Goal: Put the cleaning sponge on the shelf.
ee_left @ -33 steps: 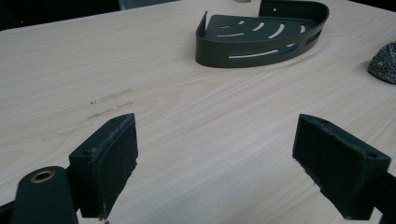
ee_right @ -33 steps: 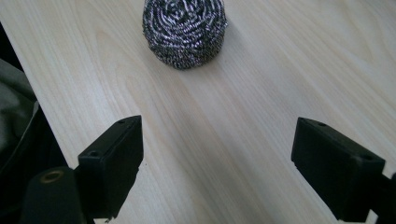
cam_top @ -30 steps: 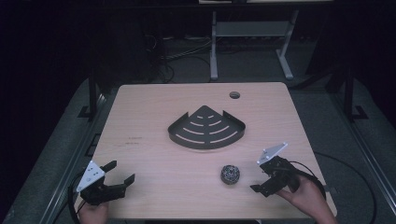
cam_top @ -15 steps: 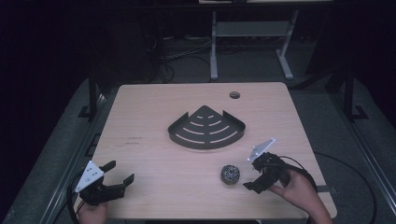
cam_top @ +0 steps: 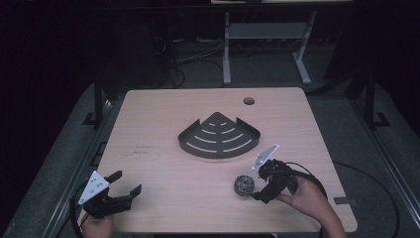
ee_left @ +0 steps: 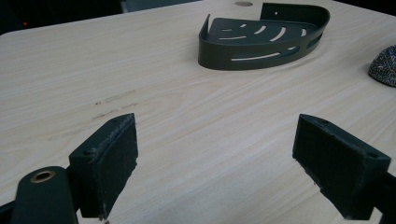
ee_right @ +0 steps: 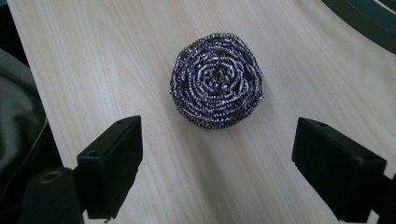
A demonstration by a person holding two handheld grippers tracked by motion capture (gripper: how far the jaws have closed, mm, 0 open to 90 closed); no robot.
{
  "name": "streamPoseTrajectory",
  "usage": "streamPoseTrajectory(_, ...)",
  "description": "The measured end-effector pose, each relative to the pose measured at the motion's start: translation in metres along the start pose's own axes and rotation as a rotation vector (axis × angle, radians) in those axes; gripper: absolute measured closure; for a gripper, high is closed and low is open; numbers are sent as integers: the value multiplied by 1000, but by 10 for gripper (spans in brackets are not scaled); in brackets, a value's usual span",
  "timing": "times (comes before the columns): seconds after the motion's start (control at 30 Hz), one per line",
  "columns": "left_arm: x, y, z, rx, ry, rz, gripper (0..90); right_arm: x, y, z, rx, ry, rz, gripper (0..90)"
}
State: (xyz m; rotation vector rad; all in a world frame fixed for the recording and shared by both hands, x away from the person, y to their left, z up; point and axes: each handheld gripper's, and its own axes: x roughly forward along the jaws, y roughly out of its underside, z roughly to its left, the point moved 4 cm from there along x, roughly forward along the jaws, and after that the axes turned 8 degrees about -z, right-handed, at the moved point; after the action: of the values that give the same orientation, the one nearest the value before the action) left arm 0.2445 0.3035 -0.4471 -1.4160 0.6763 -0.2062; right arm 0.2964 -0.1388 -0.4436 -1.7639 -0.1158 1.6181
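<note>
A round steel-wool scourer (cam_top: pixel 243 185) (ee_right: pixel 216 80) lies on the wooden table (cam_top: pixel 163 119), in front of a dark fan-shaped corner shelf (cam_top: pixel 219 136) (ee_left: pixel 261 35). My right gripper (cam_top: pixel 258 184) (ee_right: pixel 217 175) is open just right of the scourer, its jaws pointing at it and apart from it. In the right gripper view the scourer sits a little beyond the wide-spread pads (ee_right: pixel 114 165). My left gripper (cam_top: pixel 125 186) (ee_left: pixel 215 168) is open near the table's front left corner, with bare wood between its pads (ee_left: pixel 109 161). The scourer's edge (ee_left: pixel 385 67) shows at the far right of the left gripper view.
A round cable hole (cam_top: pixel 248 100) sits near the table's far edge. A metal stand (cam_top: pixel 262 44) and cables lie on the dark floor behind. The table's front edge runs close under both hands.
My right gripper has moved left and slightly forward, closing in on the scourer from the right. The left gripper has stayed put.
</note>
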Motion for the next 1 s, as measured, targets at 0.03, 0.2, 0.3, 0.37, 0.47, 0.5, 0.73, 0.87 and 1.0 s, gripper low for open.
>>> streamPoseTrajectory(0.03,0,0,0,-1,-1,-1,134,0,-1,0,-1,-1,0,158)
streamPoseTrajectory(0.2,0,0,0,-1,-1,-1,134,5,-5,0,-8,-8,12,158)
streamPoseTrajectory(0.3,0,0,0,-5,-1,-3,134,8,-7,0,-13,-17,20,159)
streamPoseTrajectory(0.37,-1,0,0,-4,0,-4,134,9,-8,0,-15,-20,24,159)
streamPoseTrajectory(0.47,-1,0,1,-6,-1,-4,134,12,-11,-1,-19,-21,32,159)
streamPoseTrajectory(0.5,-1,0,1,-7,-1,-5,133,12,-11,-1,-21,-21,35,159)
streamPoseTrajectory(0.73,-2,0,1,-9,-4,-6,134,18,-14,-3,-25,-32,50,159)
streamPoseTrajectory(0.87,-2,0,1,-8,-3,-7,134,21,-15,-4,-25,-41,57,159)
streamPoseTrajectory(1.0,-2,0,1,-9,-3,-7,134,24,-16,-4,-28,-48,63,159)
